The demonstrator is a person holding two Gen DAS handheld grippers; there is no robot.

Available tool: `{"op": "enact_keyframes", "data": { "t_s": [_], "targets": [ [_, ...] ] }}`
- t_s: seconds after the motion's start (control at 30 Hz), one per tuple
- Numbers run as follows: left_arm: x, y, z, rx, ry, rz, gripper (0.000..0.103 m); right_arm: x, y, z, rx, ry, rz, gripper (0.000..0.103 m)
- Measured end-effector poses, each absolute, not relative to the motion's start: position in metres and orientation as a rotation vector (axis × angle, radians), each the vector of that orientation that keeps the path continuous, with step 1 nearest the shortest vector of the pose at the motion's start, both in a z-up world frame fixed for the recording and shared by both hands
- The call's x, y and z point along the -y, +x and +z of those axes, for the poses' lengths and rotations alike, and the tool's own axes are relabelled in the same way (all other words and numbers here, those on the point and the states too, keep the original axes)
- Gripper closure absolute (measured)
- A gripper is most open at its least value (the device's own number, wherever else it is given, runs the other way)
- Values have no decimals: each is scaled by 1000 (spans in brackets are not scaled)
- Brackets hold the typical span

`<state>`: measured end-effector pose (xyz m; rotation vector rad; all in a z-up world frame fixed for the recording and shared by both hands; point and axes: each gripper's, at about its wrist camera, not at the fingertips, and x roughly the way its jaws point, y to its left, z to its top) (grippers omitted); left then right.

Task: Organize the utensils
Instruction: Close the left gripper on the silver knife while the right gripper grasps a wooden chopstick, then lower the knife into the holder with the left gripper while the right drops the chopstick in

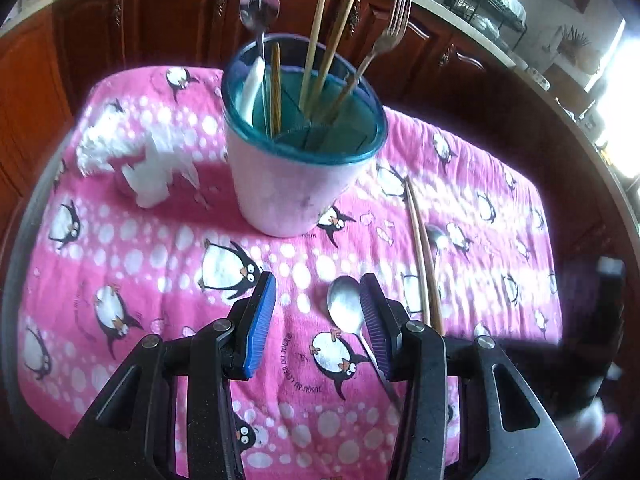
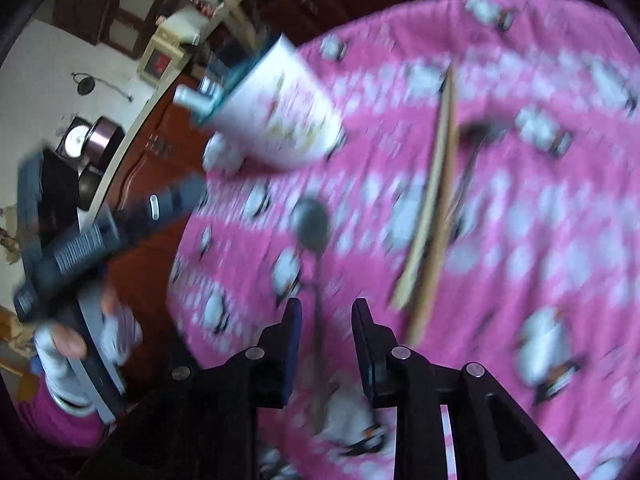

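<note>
A white utensil holder (image 1: 292, 184) with a teal rim and dividers stands on the pink penguin cloth (image 1: 132, 248). It holds a spoon (image 1: 259, 4), a fork (image 1: 394, 24) and wooden chopsticks (image 1: 340, 36). A metal spoon (image 1: 346, 308) lies on the cloth beside the right finger of my open left gripper (image 1: 318, 304). A pair of wooden chopsticks (image 1: 424, 256) lies to its right, with another spoon (image 1: 438, 236) behind them. In the blurred right wrist view, my open right gripper (image 2: 325, 312) hovers over the spoon's handle (image 2: 318, 316), with the chopsticks (image 2: 434, 208) and holder (image 2: 280, 116) beyond.
A crumpled white tissue (image 1: 140, 160) lies left of the holder. Dark wooden cabinets (image 1: 160, 12) and a counter stand behind the table. The left hand-held gripper (image 2: 80, 240) shows at the left of the right wrist view, off the table edge.
</note>
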<state>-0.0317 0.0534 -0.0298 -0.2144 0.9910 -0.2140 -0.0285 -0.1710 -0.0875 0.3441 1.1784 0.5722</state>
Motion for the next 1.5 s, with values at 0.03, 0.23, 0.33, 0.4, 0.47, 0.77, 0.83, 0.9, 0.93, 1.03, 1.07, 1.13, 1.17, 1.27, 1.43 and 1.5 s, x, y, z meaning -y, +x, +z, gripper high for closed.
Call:
{"op": "enact_keyframes", "data": {
  "t_s": [0.03, 0.23, 0.33, 0.4, 0.47, 0.77, 0.83, 0.9, 0.93, 1.03, 1.07, 1.13, 1.17, 1.27, 1.43, 1.5],
  "targets": [
    [-53, -30, -32, -993, -215, -219, 60, 176, -19, -85, -1160, 334, 547, 79],
    [-44, -19, -56, -1057, -215, -267, 60, 207, 45, -74, -1086, 285, 433, 79],
    [-40, -14, -63, -1070, -211, -290, 60, 210, 75, -80, -1101, 267, 419, 82],
    [-38, -9, -67, -1080, -211, -315, 60, 208, 90, -84, -1110, 242, 417, 83],
    [-37, -5, -72, -1093, -209, -330, 60, 206, 102, -92, -1133, 247, 430, 83],
    [-29, 10, -90, -1161, -175, -412, 60, 210, 137, -124, -1189, 357, 445, 88],
    [-25, 12, -94, -1177, -161, -425, 62, 213, 142, -125, -1193, 375, 451, 93],
    [-22, 13, -96, -1188, -149, -443, 78, 214, 142, -124, -1195, 374, 456, 96],
    [-21, 14, -96, -1192, -141, -444, 91, 213, 142, -121, -1191, 363, 457, 96],
    [-19, 14, -96, -1191, -141, -452, 98, 215, 133, -112, -1174, 339, 474, 96],
    [-18, 14, -95, -1187, -148, -458, 98, 216, 128, -107, -1161, 330, 478, 96],
    [-19, 13, -91, -1173, -159, -466, 101, 217, 120, -100, -1147, 325, 483, 96],
    [-19, 12, -88, -1163, -161, -465, 101, 217, 116, -95, -1135, 323, 489, 96],
    [-19, 4, -75, -1121, -150, -475, 101, 218, 103, -75, -1088, 307, 501, 96],
    [-20, -10, -41, -1026, -143, -495, 103, 216, 84, -44, -1014, 299, 531, 97],
    [-22, -16, -27, -992, -139, -503, 103, 214, 74, -29, -984, 285, 547, 97]
  ]
}}
